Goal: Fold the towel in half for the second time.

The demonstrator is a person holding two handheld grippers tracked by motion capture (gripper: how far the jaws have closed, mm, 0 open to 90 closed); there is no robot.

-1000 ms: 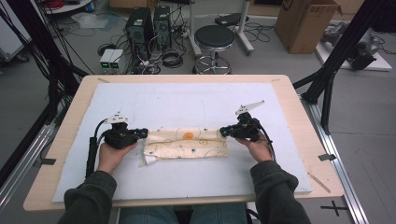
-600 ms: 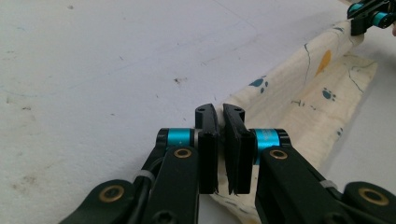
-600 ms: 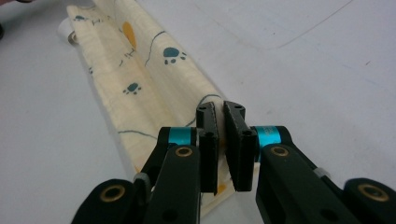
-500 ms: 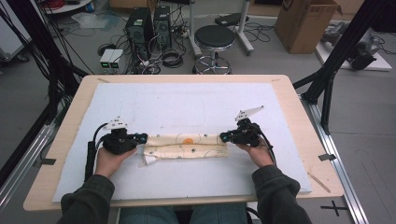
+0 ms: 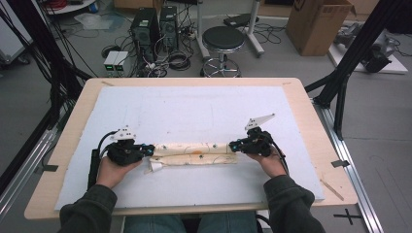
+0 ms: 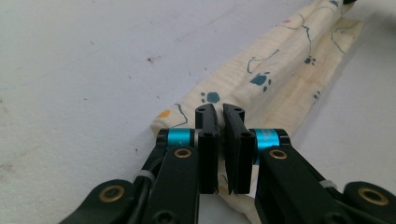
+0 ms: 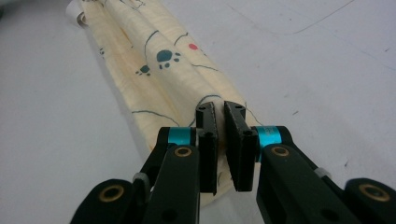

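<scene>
A cream cloth (image 5: pixel 194 153) printed with blue paw prints lies as a long narrow folded strip across the near part of the white mat (image 5: pixel 204 107). My left gripper (image 5: pixel 149 149) is shut on its left end, and my right gripper (image 5: pixel 233 144) is shut on its right end. In the left gripper view the jaws (image 6: pixel 219 112) pinch the cloth (image 6: pixel 261 79) at its end, and the strip runs away to the upper right. The right gripper view shows the jaws (image 7: pixel 220 109) nipping a raised fold of the cloth (image 7: pixel 163 70), which stretches off to the upper left.
The mat covers most of a wooden table (image 5: pixel 63 145), with bare mat beyond the cloth. On the floor past the table stand a black stool (image 5: pixel 222 39), computer towers (image 5: pixel 155 24) with cables, and a cardboard box (image 5: pixel 316 24). Black frame struts (image 5: pixel 340 82) rise at the right.
The cloth has gone from a wider band to a narrower strip, its far edge folded toward me. Both hands have stayed nearly in place, still gripping the ends.
</scene>
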